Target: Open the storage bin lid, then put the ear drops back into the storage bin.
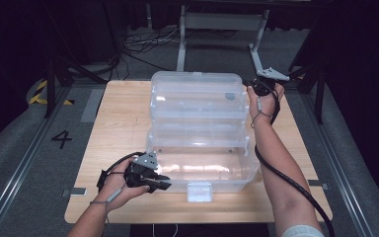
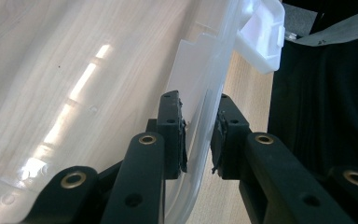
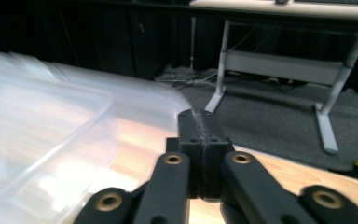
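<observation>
A wooden table (image 1: pixel 118 123) stood in a dark room, seen from above, with a large clear plastic storage box (image 1: pixel 202 168) on it and its hinged lid (image 1: pixel 196 94) swung open toward the far side. A white latch (image 1: pixel 199 191) hung at the middle of the box's near wall. Nearest the viewer, the person's left hand (image 1: pixel 116 190) held the left gripper (image 1: pixel 159 183) at the box's near left corner. In the left gripper view its two black jaws straddled the clear rim (image 2: pixel 200 135), pressing on it from both sides. The right forearm (image 1: pixel 281 173) reached along the box's right side to the far edge of the lid, where the right gripper (image 1: pixel 252 88) rested by the lid's right corner. In the right gripper view its jaws were pressed fully together with nothing between them, just beside the curved lid edge (image 3: pixel 135 93). Beyond the table lay grey floor (image 1: pixel 217 54) and a metal stand (image 1: pixel 222 29).
</observation>
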Tool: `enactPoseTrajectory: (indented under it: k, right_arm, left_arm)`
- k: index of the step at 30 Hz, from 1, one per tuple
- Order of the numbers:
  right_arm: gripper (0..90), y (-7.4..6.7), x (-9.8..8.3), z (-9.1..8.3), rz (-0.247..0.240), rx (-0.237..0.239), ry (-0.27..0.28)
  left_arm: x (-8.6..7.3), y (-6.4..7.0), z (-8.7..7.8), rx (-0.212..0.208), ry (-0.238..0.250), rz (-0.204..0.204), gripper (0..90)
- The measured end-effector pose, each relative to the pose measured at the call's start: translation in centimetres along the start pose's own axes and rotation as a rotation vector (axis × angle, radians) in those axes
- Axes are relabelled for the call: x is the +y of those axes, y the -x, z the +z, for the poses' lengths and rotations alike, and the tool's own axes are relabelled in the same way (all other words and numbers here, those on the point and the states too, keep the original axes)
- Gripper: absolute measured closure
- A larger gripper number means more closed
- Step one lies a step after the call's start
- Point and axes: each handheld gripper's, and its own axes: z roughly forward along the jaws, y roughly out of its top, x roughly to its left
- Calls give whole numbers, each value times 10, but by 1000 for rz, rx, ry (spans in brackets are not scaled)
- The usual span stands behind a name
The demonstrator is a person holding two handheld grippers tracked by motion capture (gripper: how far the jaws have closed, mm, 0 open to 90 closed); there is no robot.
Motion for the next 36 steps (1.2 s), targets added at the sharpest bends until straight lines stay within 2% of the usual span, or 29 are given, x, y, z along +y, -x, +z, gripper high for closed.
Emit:
enactPoseTrajectory:
  k: [2, 5, 9, 14, 16, 20, 21, 24, 25, 27, 29, 36]
  right_arm:
    - [900, 9, -5, -1, 31, 7, -13]
    - [900, 14, -11, -2, 39, 0, -27]
    - [900, 9, -16, 1, 24, 10, -35]
    - [898, 4, -11, -4, 13, 26, -17]
    - [835, 2, -8, -9, 6, 35, -6]
    - [805, 2, -4, -16, 0, 43, 3]
    - [738, 2, 0, -25, 6, 66, 18]
    - [672, 3, 5, -39, -2, 73, 34]
    - [649, 3, 7, -45, 8, 88, 43]
    - [634, 3, 8, -49, 13, 100, 50]
    - [589, 4, 12, -64, 5, 115, 55]
    - [535, 7, 17, -100, -2, 165, 61]
  left_arm:
    - [0, 0, 0, 2, -1, 0, 761]
    - [1, -1, 0, 0, -5, -2, 760]
    - [2, -1, -1, 1, -18, -3, 760]
    - [3, -1, 0, -6, -17, 4, 762]
    - [4, -1, -1, -11, -23, 10, 764]
    - [7, -1, -2, -22, -9, 15, 755]
    - [8, -1, -3, -28, 1, 15, 755]
    - [11, 0, -8, -27, 17, 17, 745]
    - [11, 0, -10, -24, 19, 15, 725]
    - [12, 0, -12, -25, 26, 19, 721]
    - [13, 0, -15, -23, 42, 18, 709]
    - [13, -2, -30, -4, 79, 8, 667]
